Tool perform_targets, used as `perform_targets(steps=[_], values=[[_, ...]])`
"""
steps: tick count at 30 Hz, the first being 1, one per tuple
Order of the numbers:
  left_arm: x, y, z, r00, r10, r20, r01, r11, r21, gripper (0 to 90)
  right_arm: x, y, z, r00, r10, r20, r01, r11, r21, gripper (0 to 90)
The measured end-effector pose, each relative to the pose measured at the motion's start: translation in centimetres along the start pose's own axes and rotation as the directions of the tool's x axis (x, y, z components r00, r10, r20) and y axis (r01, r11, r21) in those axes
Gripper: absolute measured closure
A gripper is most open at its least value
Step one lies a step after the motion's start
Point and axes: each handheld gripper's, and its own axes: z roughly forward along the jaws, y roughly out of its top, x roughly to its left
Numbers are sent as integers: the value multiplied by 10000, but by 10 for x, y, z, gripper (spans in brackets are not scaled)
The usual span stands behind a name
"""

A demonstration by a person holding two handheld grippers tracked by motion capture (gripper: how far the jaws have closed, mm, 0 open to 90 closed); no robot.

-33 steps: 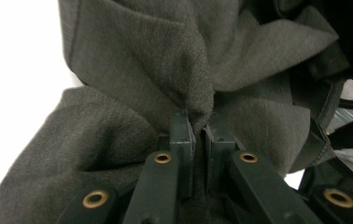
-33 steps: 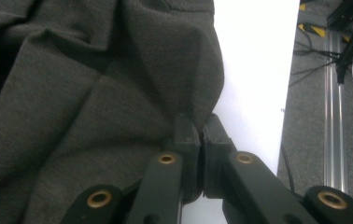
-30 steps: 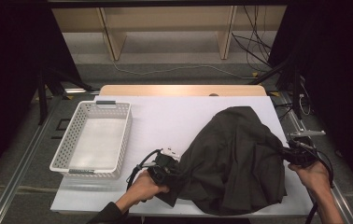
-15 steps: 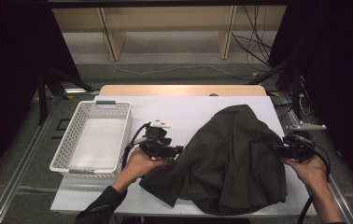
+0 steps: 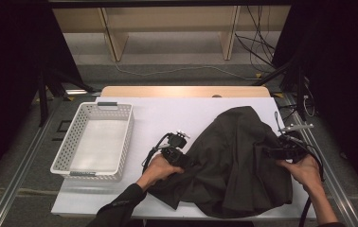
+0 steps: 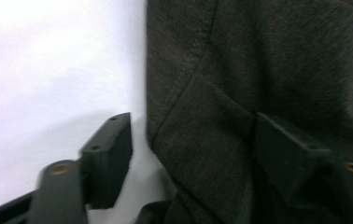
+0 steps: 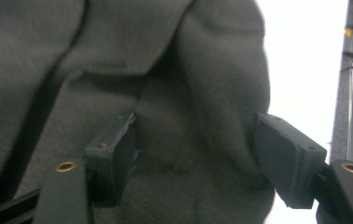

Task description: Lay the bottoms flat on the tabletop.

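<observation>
Now the dark cloth (image 5: 236, 163) lies heaped on the white desk (image 5: 167, 113), toward 4 o'clock. Both tools stand released: the left tool (image 6: 191, 144) straddles the cloth's 9 o'clock edge, the right tool (image 7: 193, 154) its 3 o'clock edge, probably touching fabric. A basket (image 5: 63, 158) sits at 9 o'clock, apart.

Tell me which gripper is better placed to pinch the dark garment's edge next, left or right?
Left, probably. The left gripper has its jaws open astride the dark garment's seamed edge on the white table. The right gripper, also open, straddles a bulky fold, with no clear edge.
</observation>
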Motion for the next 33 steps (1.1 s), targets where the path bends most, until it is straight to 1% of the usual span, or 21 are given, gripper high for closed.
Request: perform_targets(steps=[1,2,3,4,7,9,10,11,14,15,17,19,21,23,24,25,27,28,29,30,33], values=[[1,-2,-1,9994,341,35,-341,9991,-252,447,1,-1,3,10000,-9,-63,10,10000,89,364],[1,-4,-2,9974,645,335,-624,9961,-623,583,3,-1,5,9999,-96,-100,97,9998,155,401],[1,-6,-4,9960,738,509,-685,9927,-994,713,5,-1,6,9998,-162,-148,165,9996,228,422],[1,-7,-5,9958,736,539,-673,9916,-1105,768,7,-1,8,9995,-265,-197,271,9992,285,433],[0,-8,-9,9958,746,526,-673,9894,-1289,825,10,-2,11,9987,-437,-275,449,9980,435,494],[0,-7,-16,9970,608,477,-533,9879,-1454,831,10,-3,10,9986,-448,-289,461,9978,483,596],[1,-6,-22,9972,623,423,-550,9864,-1548,834,9,-4,10,9984,-480,-296,493,9978,451,644],[1,-5,-28,9975,578,403,-502,9843,-1693,835,9,-5,9,9983,-444,-372,460,9980,442,688],[3,-2,-50,9981,528,319,-443,9734,-2249,839,8,-7,8,9972,-496,-560,519,9978,409,818],[4,-1,-59,9985,521,183,-458,9664,-2528,840,9,-8,7,9967,-542,-609,566,9977,380,847],[6,3,-78,9978,602,-285,-660,9521,-2987,841,12,-6,5,9957,-610,-693,625,9978,197,881],[11,7,-97,9991,376,-209,-425,9396,-3397,842,17,-4,2,9943,-620,-872,622,9981,-7,888],[13,9,-114,9984,353,-442,-494,9253,-3761,842,24,0,0,9921,-709,-1037,691,9974,-206,890],[16,10,-128,9986,230,-474,-404,9111,-4103,842,31,5,-2,9905,-842,-1087,798,9958,-444,892],[16,9,-133,9990,126,-438,-298,9067,-4207,842,35,8,-3,9899,-916,-1080,857,9946,-580,892],[16,8,-134,9988,158,-453,-333,9080,-4176,841,38,11,-4,9896,-985,-1049,920,9936,-651,893],[15,3,-128,9983,308,-486,-471,9228,-3823,839,43,14,-4,9901,-1096,-878,1042,9925,-641,894],[14,0,-123,9983,345,-472,-495,9292,-3662,838,44,14,-3,9903,-1202,-690,1164,9915,-575,894],[12,-3,-117,9986,369,-382,-478,9381,-3431,836,43,14,-2,9916,-1175,-537,1150,9923,-465,895],[11,-7,-111,9986,425,-319,-505,9463,-3194,836,40,12,-1,9933,-1094,-371,1081,9935,-362,895],[5,-20,-97,9983,576,-130,-590,9622,-2659,834,25,6,0,9974,-727,-24,726,9972,-201,896]])
